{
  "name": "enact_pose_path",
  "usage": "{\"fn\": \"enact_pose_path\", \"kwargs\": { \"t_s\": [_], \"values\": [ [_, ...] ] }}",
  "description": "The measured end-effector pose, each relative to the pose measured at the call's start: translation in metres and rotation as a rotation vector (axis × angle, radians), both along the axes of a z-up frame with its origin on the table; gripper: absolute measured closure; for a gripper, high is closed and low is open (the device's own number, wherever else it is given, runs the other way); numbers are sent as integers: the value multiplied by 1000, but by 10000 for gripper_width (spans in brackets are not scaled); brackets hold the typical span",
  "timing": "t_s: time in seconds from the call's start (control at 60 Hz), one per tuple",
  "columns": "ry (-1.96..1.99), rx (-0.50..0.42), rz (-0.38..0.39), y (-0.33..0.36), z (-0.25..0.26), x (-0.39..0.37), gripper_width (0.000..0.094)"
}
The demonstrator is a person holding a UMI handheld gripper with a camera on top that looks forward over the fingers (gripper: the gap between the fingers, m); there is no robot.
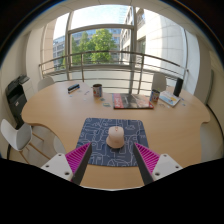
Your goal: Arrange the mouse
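The gripper hangs above the near edge of the round wooden table, its 2 pink-padded fingers spread wide and holding nothing. Just beyond the fingertips lies a dark patterned mouse pad, and the mouse, pale and rounded, sits on it a little right of the pad's middle, roughly in line with the gap between the fingers but not yet between them.

The step in hand looks like the approach to a grasp. To do it well, the gripper should go forward and down with the fingers kept wide, so that the mouse's 2 long sides meet the pads squarely; closing on its sloped back risks it squirting out. Keep the tips just clear of the pad so it does not drag.

Farther off, a dark cup stands near the table's far left side, a laptop to its right, and windows beyond.
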State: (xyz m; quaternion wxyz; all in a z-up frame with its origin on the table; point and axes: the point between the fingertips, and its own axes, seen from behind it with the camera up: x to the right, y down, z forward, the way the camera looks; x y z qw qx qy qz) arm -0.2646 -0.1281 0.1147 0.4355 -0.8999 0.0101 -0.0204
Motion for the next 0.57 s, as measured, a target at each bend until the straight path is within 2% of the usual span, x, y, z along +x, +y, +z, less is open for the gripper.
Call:
{"fn": "enact_pose_path", "kwargs": {
  "t_s": [0.283, 0.567],
  "values": [
    [-34, 33, -43, -78, 36, -16, 90],
    [-69, 56, -51, -128, 55, -28, 90]
  ]
}}
